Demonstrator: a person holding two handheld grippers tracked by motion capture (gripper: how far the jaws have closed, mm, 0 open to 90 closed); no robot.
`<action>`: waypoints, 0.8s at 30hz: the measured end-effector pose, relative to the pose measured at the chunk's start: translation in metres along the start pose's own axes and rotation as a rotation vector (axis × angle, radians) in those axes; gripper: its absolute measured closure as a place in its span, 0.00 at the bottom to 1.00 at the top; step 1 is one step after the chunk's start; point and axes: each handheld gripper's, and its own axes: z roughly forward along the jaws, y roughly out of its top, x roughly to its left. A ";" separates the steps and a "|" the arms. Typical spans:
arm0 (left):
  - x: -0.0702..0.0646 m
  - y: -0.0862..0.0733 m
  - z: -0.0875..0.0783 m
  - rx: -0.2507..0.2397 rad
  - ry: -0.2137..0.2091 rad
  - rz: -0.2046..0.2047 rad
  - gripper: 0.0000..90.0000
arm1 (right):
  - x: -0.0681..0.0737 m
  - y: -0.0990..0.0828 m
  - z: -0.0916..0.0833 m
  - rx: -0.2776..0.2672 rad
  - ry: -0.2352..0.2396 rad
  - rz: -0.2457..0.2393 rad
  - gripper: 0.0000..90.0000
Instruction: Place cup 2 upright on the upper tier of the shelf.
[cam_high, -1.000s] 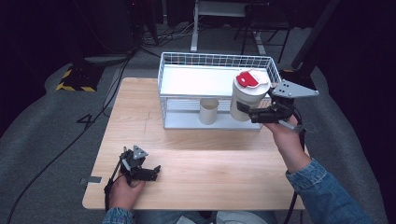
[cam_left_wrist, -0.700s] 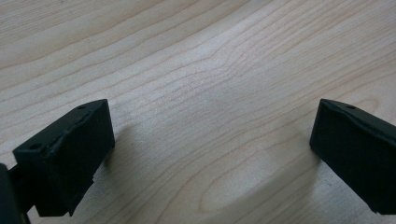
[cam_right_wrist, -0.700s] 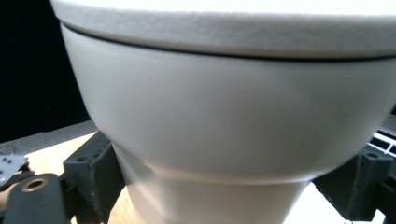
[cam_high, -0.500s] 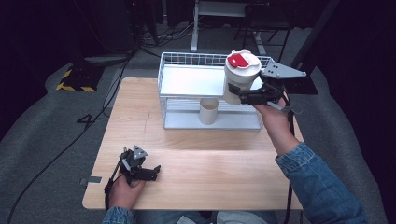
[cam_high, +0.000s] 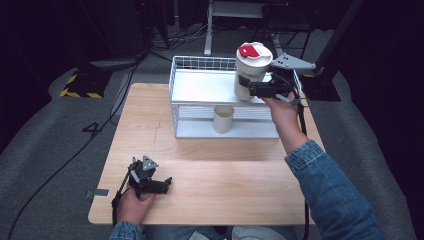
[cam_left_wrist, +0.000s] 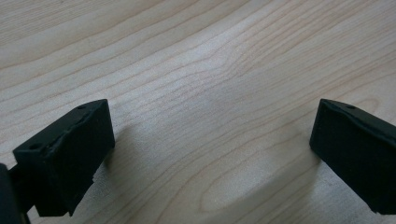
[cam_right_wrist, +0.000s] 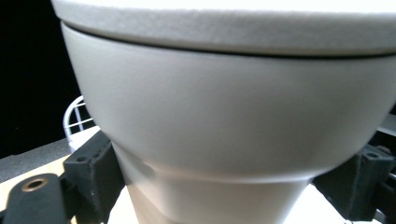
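Observation:
A tall white cup (cam_high: 252, 70) with a white lid and a red tab on top hangs upright over the right end of the wire rack's top shelf (cam_high: 200, 86). My right gripper (cam_high: 247, 88) is shut on its lower body, one jaw on each side. In the right gripper view the cup (cam_right_wrist: 224, 116) looms close, with the right gripper (cam_right_wrist: 233, 186) clasping its narrow base. Near the table's front left, my left gripper (cam_high: 161, 184) lies on the wood. In the left gripper view the left gripper (cam_left_wrist: 210, 154) stands open with bare table between the jaws.
The white two-level wire rack (cam_high: 180, 107) stands at the back of the wooden table (cam_high: 225, 170). A small beige cup (cam_high: 223, 119) sits on its lower level. Dark floor, cables and stands surround the table.
My right gripper has carried the white cup left and farther back, from beside the rack's right end to above its top shelf. The left gripper has stayed put.

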 end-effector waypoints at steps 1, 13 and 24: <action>0.000 0.000 0.000 0.000 0.001 0.003 0.00 | -0.001 0.000 0.003 0.001 -0.003 -0.001 0.15; 0.000 0.000 0.000 0.000 0.001 0.004 0.00 | -0.012 -0.003 0.032 0.027 -0.043 -0.002 0.15; 0.001 0.000 0.000 0.001 0.001 0.007 0.00 | -0.014 -0.011 0.048 0.039 -0.051 0.019 0.15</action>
